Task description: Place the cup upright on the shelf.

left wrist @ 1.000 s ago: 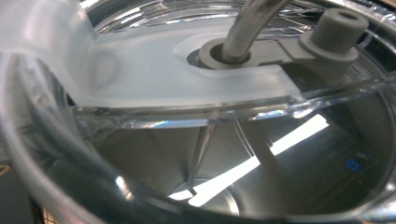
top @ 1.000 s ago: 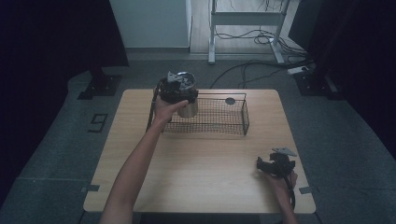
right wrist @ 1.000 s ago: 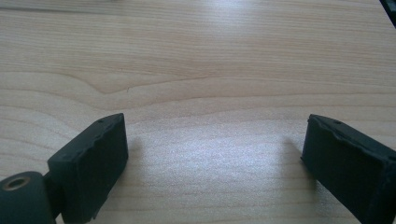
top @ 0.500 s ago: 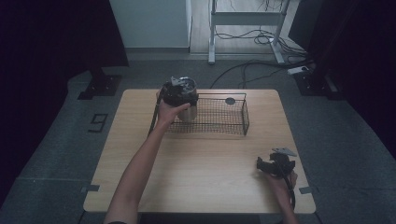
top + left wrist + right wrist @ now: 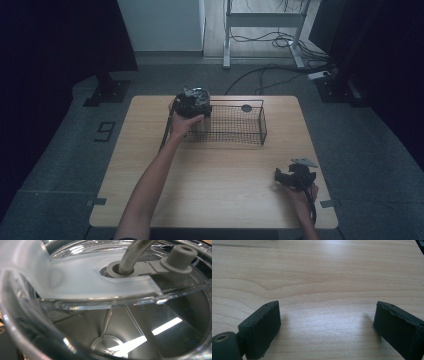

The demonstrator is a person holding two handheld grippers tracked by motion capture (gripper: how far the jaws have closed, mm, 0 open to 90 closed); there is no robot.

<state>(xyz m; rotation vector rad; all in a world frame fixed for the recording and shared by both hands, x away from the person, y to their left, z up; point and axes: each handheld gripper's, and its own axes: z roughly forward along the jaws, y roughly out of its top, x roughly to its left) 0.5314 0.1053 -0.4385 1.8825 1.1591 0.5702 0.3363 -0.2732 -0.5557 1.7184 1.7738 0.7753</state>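
At the wire basket's (image 5: 235, 131) left end a steel tumbler (image 5: 140, 325) with clear lid (image 5: 82, 282) is met by the left gripper (image 5: 192, 103), jaw state untellable; rigid, slick, best taken by the rim, while the right gripper (image 5: 327, 327) is held agape.

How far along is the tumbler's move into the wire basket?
Done: the lidded steel tumbler is at the wire basket's left end, under the left tool. In hand: its grip is hidden, so I cannot tell if the tumbler is set down or released. Left: probably letting go and withdrawing. The right tool lies open on the table, idle.
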